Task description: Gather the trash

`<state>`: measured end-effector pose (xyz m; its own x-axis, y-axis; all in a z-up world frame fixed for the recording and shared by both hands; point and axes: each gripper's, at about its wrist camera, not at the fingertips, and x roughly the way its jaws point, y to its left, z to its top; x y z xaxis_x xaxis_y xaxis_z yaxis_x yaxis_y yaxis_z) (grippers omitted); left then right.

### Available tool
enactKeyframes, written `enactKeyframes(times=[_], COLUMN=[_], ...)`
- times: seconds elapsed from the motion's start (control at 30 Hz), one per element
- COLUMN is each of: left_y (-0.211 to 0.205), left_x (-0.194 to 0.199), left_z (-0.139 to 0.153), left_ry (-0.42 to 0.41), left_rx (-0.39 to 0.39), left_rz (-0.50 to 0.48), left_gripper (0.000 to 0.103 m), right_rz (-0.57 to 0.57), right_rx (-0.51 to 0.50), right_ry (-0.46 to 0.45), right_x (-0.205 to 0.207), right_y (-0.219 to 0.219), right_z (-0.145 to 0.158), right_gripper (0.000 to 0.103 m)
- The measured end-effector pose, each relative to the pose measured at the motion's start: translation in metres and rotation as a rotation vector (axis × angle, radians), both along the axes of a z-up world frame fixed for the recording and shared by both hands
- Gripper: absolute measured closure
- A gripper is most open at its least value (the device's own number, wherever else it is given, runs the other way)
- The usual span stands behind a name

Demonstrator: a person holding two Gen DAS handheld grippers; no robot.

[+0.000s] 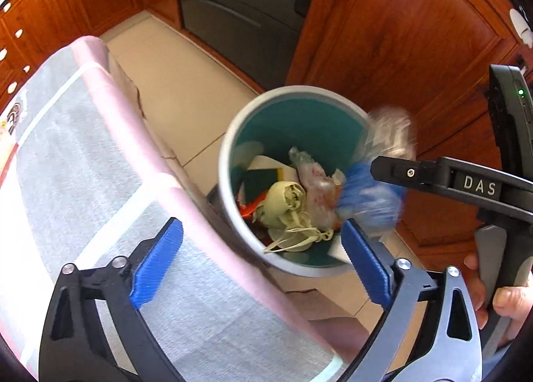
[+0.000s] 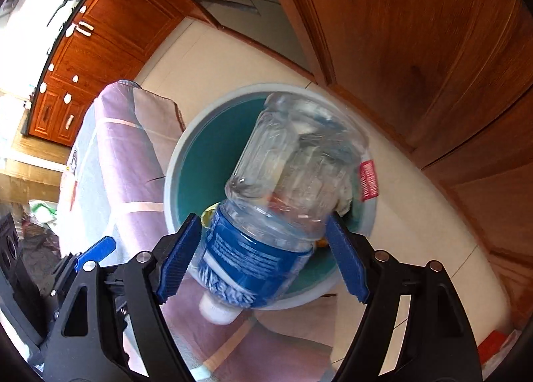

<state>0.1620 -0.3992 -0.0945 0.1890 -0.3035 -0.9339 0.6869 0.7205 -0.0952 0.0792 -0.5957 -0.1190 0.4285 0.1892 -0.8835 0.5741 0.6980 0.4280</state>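
A clear plastic bottle [image 2: 283,188] with a blue label and white cap sits blurred between my right gripper's [image 2: 263,255] spread blue pads [image 2: 178,258], directly above the grey bin [image 2: 173,162] with a teal inside. I cannot tell whether the pads still touch it. In the left wrist view the bottle [image 1: 376,182] is blurred at the bin's [image 1: 230,135] right rim, beside the right gripper's finger [image 1: 399,172]. The bin holds crumpled wrappers, paper and string. My left gripper [image 1: 263,268] is open and empty above the table edge next to the bin.
A table with a pink and grey cloth [image 1: 100,182] stands left of the bin. Wooden cabinets [image 1: 399,32] rise behind and to the right. A dark appliance [image 1: 243,5] is at the back. The floor is pale tile [image 1: 173,82].
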Motion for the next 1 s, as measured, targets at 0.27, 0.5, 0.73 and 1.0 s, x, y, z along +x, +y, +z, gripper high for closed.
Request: enactKeyframes(times=[0.27, 0.5, 0.73, 1.0], left_y=[0.012, 0.008, 0.017, 0.036], left_x=[-0.008, -0.014, -0.025, -0.046], left_z=[0.003, 0.007, 0.021, 0.042], left_ry=[0.009, 0.004, -0.033, -0.084], left_rx=[0.000, 0.003, -0.007, -0.004], left_rz=[0.012, 0.014, 0.031, 0.064], left_gripper=[0.004, 0.004, 0.004, 0.004], right_rz=[-0.014, -0.023, -0.002, 0.033], right_rx=[0.019, 0.005, -0.020, -0.058], right_ry=[0.009, 0.041, 0.040, 0.004], right_x=[-0.003, -0.010, -0.019, -0.038], right_y=[0.002, 0.004, 0.017, 0.040], right_z=[0.000, 0.001, 0.011, 0.034], right_gripper=[0.019, 0.018, 0.016, 0.013])
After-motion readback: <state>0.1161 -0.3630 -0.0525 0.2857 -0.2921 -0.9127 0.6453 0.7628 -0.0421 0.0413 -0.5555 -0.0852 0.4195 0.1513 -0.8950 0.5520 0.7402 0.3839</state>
